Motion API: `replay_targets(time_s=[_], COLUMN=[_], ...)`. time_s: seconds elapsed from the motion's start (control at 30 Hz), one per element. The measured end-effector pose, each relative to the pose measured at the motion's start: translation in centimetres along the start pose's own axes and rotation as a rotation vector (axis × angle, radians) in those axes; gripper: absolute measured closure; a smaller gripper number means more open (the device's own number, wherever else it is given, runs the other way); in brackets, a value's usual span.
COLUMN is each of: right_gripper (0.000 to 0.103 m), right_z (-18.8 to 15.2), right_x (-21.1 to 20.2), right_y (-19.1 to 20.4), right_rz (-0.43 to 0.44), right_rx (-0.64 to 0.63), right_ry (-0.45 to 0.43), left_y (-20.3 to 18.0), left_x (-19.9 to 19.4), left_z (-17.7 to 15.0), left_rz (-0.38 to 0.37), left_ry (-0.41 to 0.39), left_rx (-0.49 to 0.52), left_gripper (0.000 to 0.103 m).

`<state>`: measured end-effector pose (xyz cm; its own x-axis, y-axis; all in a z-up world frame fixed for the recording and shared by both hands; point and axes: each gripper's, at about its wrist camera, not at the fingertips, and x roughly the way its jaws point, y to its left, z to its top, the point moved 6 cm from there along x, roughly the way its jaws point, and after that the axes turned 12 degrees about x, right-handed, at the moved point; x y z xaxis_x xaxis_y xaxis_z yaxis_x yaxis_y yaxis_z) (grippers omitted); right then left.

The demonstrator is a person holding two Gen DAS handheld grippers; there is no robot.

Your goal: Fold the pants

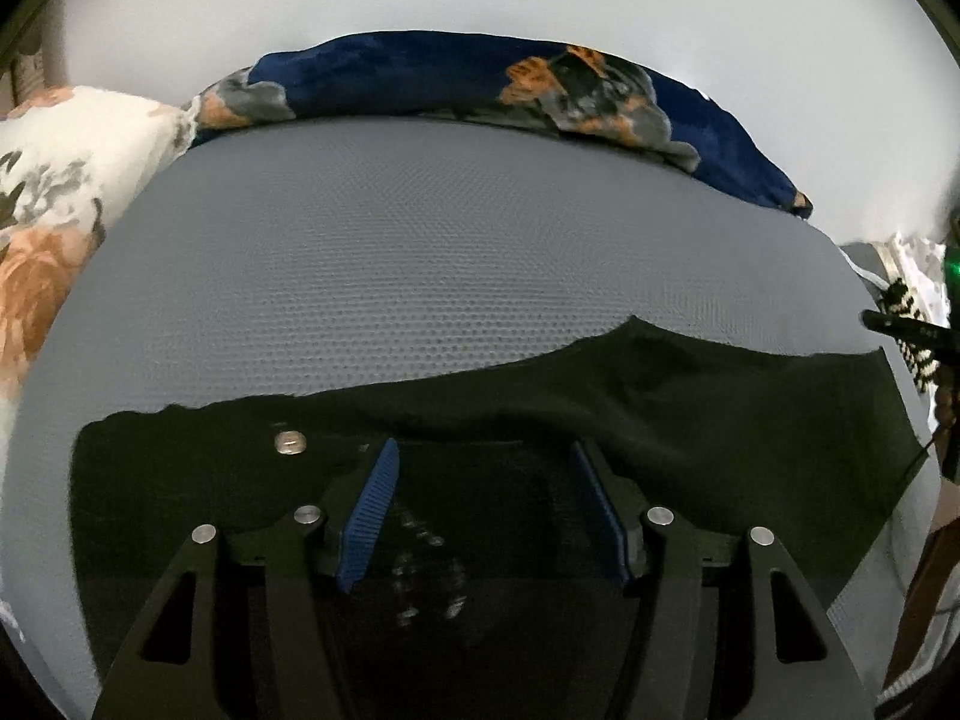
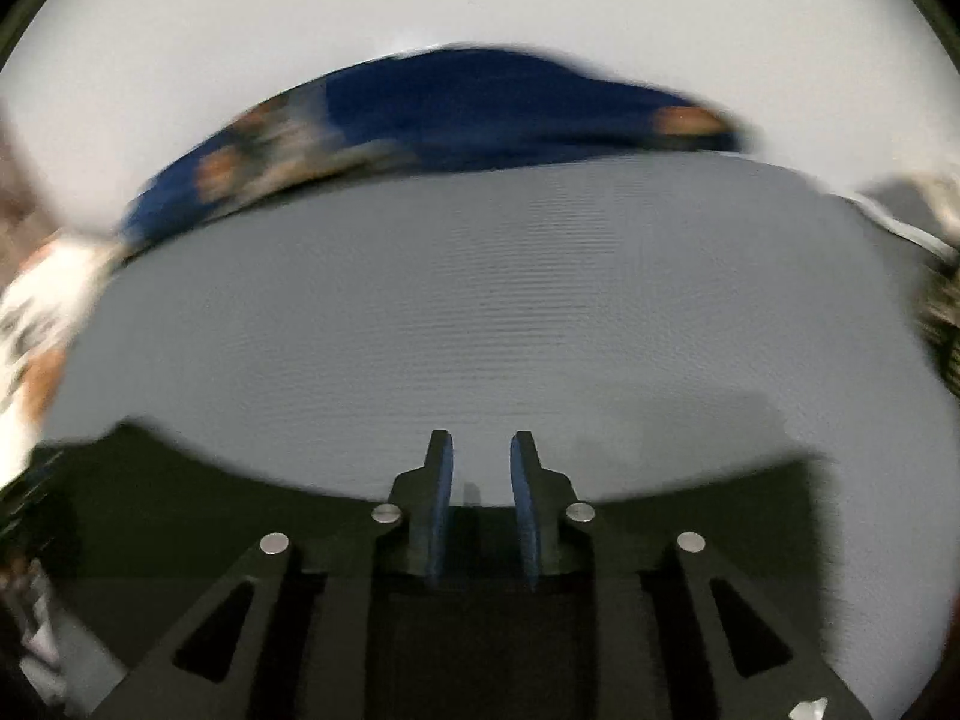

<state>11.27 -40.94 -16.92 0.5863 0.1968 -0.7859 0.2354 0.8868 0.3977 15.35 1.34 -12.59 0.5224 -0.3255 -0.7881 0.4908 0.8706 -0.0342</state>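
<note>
Black pants (image 1: 660, 408) lie spread flat across the near part of a grey textured bed surface (image 1: 450, 252). A silver button (image 1: 289, 441) marks the waist end at the left. My left gripper (image 1: 483, 450) hovers over that waist area, its blue pads (image 1: 375, 510) wide apart and gripping nothing. The right wrist view is motion-blurred. There my right gripper (image 2: 481, 441) shows a narrow gap with only grey surface behind it, and nothing is held. The dark pants (image 2: 180, 498) run along the bottom of that view, under and beside the fingers.
A rolled navy floral blanket (image 1: 468, 72) lines the far edge of the bed, with a pale wall behind it. A white floral pillow (image 1: 60, 168) sits at the left. At the right edge, a striped sleeve (image 1: 912, 330) and dark hardware show.
</note>
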Motion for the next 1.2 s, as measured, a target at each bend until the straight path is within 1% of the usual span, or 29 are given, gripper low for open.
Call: replay_targets(time_s=[0.03,0.07,0.13,0.17,0.27,0.4,0.5,0.6,0.67,0.7,0.73,0.77,0.83,0.9,0.97,1.0,1.1,1.2], right_gripper=[0.082,0.082,0.077,0.077,0.074,0.073,0.066,0.065,0.065,0.069,0.081,0.087,0.093,0.095,0.097,0.097,0.098,0.097], right_z=[-0.5,-0.9,-2.0,-2.6,-4.0,-5.2,-6.1,-6.3,-6.4,-6.6,-6.7,-6.8,-6.4,-5.5,-5.0,-4.9,-5.1,-4.9], right_x=[1.3,2.2,4.0,4.9,7.2,9.2,10.6,11.5,12.2,12.3,12.3,12.1,11.3,10.5,10.5,11.0,13.3,14.1], right_y=[3.2,5.4,9.8,12.1,17.5,21.9,23.6,24.2,24.5,24.8,25.1,25.4,25.9,26.4,26.3,26.2,25.7,25.7], right_rz=[0.061,0.101,0.181,0.22,0.292,0.342,0.352,0.336,0.351,0.362,0.359,0.356,0.381,0.383,0.365,0.347,0.282,0.283], right_rx=[-0.053,-0.088,-0.155,-0.193,-0.289,-0.353,-0.409,-0.435,-0.434,-0.436,-0.458,-0.488,-0.503,-0.506,-0.495,-0.494,-0.491,-0.451], right_ry=[0.041,0.073,0.134,0.163,0.232,0.281,0.33,0.343,0.368,0.385,0.378,0.361,0.331,0.274,0.246,0.238,0.243,0.236], left_y=[0.5,1.0,2.1,2.7,4.4,5.1,4.9,4.5,4.2,4.1,4.1,4.2,4.6,5.2,5.8,5.9,5.9,5.2], left_x=[-0.3,-0.7,-1.1,-1.4,-2.1,-2.7,-2.4,-2.0,-1.9,-1.9,-1.9,-2.0,-2.2,-2.4,-2.6,-2.6,-2.5,-2.3], left_z=[-0.1,-0.4,-1.0,-1.4,-2.4,-3.2,-3.6,-3.8,-4.0,-4.0,-4.0,-4.0,-3.8,-3.7,-3.6,-3.5,-3.5,-3.6], left_rz=[0.005,0.018,0.037,0.046,0.052,0.065,0.076,0.097,0.112,0.115,0.114,0.106,0.076,0.042,0.012,0.005,0.005,0.047], left_ry=[-0.002,-0.005,0.002,0.007,0.015,0.021,0.036,0.046,0.045,0.046,0.046,0.044,0.037,0.028,0.017,0.014,0.014,0.025], left_rx=[-0.005,-0.008,-0.012,-0.022,-0.049,-0.034,-0.005,0.036,0.064,0.073,0.074,0.066,0.027,-0.026,-0.079,-0.088,-0.078,-0.011], left_gripper=[0.043,0.043,0.043,0.043,0.043,0.043,0.043,0.043,0.043,0.043,0.043,0.043,0.043,0.043,0.043,0.043,0.043,0.043])
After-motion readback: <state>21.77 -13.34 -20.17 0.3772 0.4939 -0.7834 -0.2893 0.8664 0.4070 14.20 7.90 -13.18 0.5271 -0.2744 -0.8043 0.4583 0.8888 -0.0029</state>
